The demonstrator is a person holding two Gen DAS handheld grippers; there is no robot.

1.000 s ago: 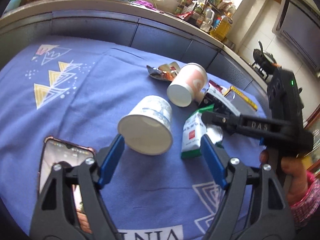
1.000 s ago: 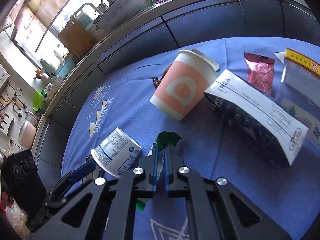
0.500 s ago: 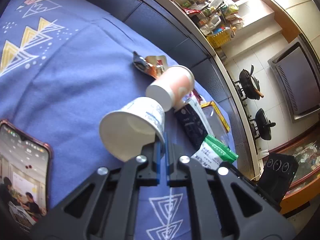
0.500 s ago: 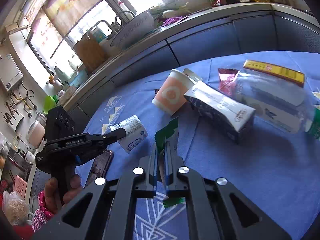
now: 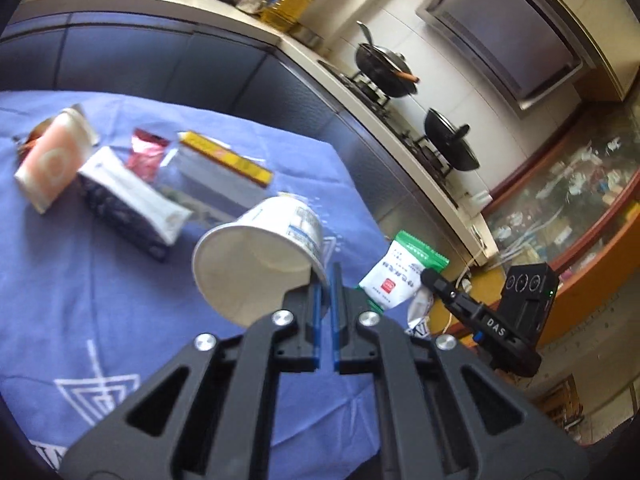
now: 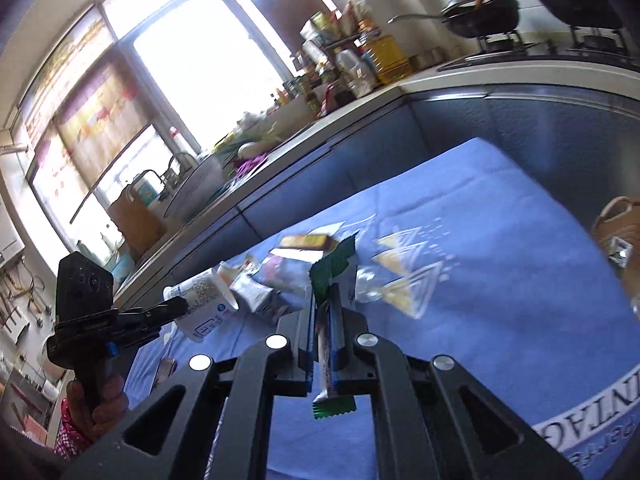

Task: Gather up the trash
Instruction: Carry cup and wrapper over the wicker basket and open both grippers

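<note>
My left gripper (image 5: 326, 280) is shut on the rim of a white paper cup (image 5: 256, 256) and holds it above the blue tablecloth (image 5: 60, 300). My right gripper (image 6: 324, 296) is shut on a white and green packet (image 6: 334, 272), also lifted; the packet shows in the left wrist view (image 5: 400, 272) beside the right gripper (image 5: 430, 276). In the right wrist view the left gripper (image 6: 180, 304) holds the cup (image 6: 200, 300). On the cloth lie a pink paper cup (image 5: 50, 164), a dark box (image 5: 128, 200), a red wrapper (image 5: 146, 152) and a yellow-edged pack (image 5: 224, 168).
Dark cabinets and a counter (image 5: 240, 36) run behind the table, with two woks (image 5: 384, 64) on the stove. A tan basket-like thing (image 6: 618, 236) sits at the cloth's right edge in the right wrist view. A glass cabinet (image 5: 572, 184) stands to the right.
Both grippers have lifted their loads higher and swung right, away from the trash pile. One second ago my left gripper was open around the lying white cup; now it is shut on its rim.
</note>
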